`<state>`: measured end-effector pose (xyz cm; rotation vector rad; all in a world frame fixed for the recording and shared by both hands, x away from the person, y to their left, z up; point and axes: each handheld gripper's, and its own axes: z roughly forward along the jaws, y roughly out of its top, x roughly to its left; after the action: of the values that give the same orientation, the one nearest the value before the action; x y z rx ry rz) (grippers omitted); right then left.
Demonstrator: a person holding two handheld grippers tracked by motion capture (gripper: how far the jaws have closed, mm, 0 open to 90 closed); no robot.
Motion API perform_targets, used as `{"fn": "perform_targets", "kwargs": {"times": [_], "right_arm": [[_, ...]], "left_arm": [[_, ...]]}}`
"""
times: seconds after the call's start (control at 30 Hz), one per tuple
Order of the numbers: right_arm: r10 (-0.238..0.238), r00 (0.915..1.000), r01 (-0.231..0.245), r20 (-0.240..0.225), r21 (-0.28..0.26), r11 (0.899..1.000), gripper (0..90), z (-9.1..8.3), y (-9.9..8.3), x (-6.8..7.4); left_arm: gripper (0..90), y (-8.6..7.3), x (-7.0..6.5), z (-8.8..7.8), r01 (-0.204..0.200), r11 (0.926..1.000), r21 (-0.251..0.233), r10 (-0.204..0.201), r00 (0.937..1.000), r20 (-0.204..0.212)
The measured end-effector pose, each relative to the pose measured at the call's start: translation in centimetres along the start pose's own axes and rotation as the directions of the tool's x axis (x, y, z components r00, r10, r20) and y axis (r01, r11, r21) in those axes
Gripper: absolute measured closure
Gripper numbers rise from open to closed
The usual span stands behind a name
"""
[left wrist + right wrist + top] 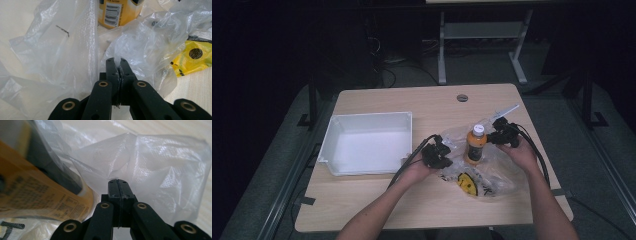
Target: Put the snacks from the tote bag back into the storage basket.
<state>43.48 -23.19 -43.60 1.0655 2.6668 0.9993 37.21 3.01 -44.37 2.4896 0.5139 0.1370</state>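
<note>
An orange bottle [475,145] with a white cap stands upright inside a clear plastic bag [494,175] on the wooden table. My left gripper [445,151] is at the bag's left edge, and in the left gripper view its jaws [117,61] are shut on a pinch of the bag's film [150,42], with the bottle's barcode label [116,12] just beyond. My right gripper [495,133] is at the bag's upper right beside the bottle's cap. Its jaws [117,181] are pressed together on a fold of the film [162,162], and the bottle [37,192] lies close on the left.
A white rectangular tray [372,116] sits on the left half of the table, close to my left hand. The bag carries a yellow smiley print [467,182] near the front. A round cable hole [462,97] is at the table's far edge.
</note>
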Motion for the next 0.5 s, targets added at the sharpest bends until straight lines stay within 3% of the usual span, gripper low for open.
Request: {"fn": "perform_targets", "kwargs": {"times": [0.17, 0.5], "right_arm": [[0.020, 0.9998, -0.020, 0.002, 0.033, 0.999, 89.8, 0.6, -0.3, -0.1], [0.071, 0.9975, -0.071, 0.005, 0.042, 0.997, 89.7, 0.9, -1.1, -0.5]], "left_arm": [[88.9, -0.1, 0.0, -0.1, -0.003, 1.0000, 0.006, 0.003, 1.0000, 0.001], [88.9, -0.3, -0.1, -0.1, 0.009, 1.0000, 0.001, -0.009, 1.0000, 0.001]]}}
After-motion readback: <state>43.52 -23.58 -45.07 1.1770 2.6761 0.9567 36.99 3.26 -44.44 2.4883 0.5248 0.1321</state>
